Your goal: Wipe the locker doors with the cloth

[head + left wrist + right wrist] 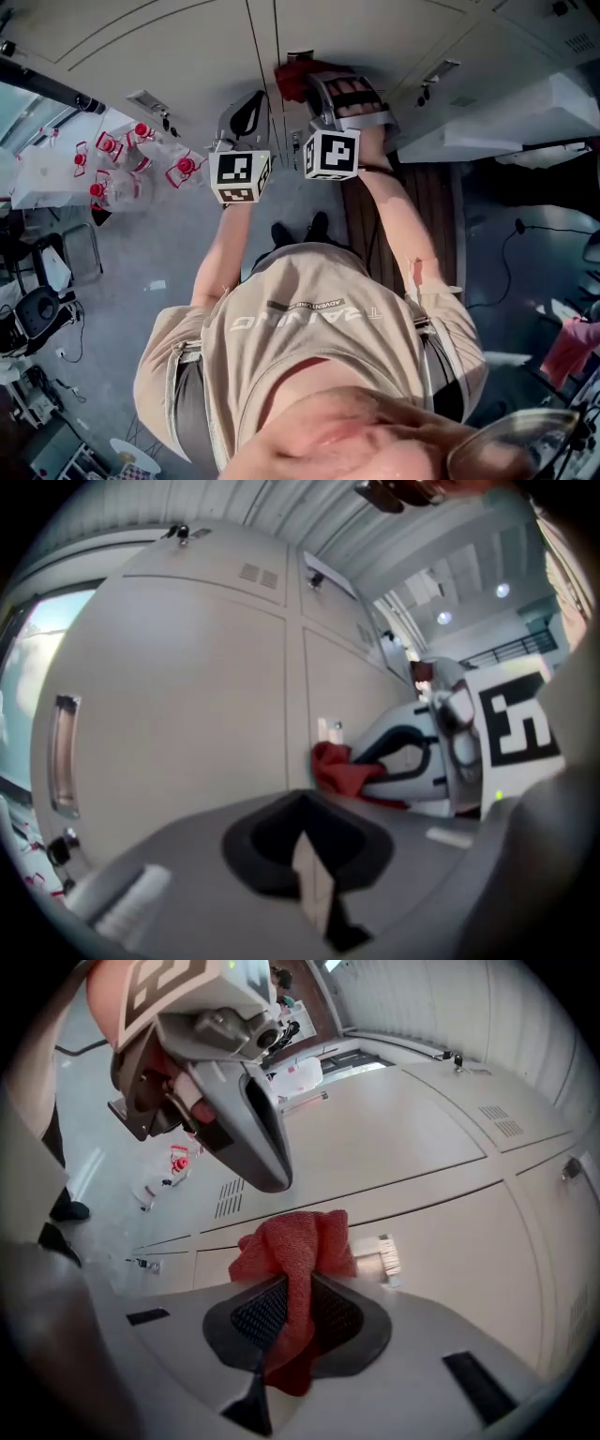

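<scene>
Reaches both bare arms out ahead, left arm (217, 267) and right arm (392, 220) almost parallel. Holds the left gripper (251, 105) just beside the right gripper (323, 86), marker cubes nearly level. Presses the left fingers (314, 878) together with nothing between them. Clamps the right fingers (258, 1312) on the red cloth (295, 1241), which bunches out past the tips.

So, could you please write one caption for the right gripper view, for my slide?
Right gripper, jaws shut on a red cloth, at a beige locker door, left gripper beside it.
</scene>
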A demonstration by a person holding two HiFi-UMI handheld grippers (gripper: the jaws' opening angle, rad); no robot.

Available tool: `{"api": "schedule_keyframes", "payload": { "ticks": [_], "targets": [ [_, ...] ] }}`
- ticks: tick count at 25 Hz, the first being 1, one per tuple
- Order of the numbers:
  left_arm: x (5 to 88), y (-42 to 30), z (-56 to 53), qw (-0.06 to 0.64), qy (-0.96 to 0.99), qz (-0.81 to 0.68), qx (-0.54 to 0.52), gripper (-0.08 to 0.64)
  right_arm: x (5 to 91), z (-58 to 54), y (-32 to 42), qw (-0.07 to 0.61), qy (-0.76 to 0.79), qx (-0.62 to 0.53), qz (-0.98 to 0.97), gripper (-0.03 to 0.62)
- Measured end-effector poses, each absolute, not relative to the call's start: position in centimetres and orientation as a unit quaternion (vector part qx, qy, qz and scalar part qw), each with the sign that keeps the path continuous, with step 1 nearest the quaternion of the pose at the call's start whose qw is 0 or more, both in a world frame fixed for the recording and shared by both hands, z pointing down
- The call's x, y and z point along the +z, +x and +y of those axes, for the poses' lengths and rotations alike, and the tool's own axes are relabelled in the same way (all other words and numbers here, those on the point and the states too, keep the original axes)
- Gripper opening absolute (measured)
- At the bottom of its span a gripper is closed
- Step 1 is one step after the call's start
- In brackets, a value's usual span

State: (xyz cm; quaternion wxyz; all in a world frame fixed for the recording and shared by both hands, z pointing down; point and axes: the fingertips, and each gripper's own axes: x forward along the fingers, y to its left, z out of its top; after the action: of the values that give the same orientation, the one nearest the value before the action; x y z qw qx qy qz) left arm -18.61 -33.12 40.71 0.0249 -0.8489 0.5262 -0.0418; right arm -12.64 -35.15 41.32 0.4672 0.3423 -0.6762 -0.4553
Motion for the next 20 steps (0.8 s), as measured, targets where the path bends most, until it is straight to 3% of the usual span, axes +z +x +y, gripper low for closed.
{"api": "schedule_keyframes", "payload": {
  "ticks": [7,15,20],
  "targets": [
    [48.0,-18.7,-33.6,-0.024,-0.845,0.53,-0.063,0.003,46.9,-35.4,-12.9,0.448,0.364,-0.476,-0.663,0.044],
    [51.6,-18.3,-33.0,-0.055,-0.848,0.522,-0.08,0.003,58.5,-35.9,-13.3,0.513,0.286,-0.408,-0.699,0.044],
    [51.8,-17.4,-32.7,-0.053,-0.856,0.508,-0.078,0.003,60.6,-34.9,-13.2,0.53,0.278,-0.394,-0.698,0.044]
  ]
}}
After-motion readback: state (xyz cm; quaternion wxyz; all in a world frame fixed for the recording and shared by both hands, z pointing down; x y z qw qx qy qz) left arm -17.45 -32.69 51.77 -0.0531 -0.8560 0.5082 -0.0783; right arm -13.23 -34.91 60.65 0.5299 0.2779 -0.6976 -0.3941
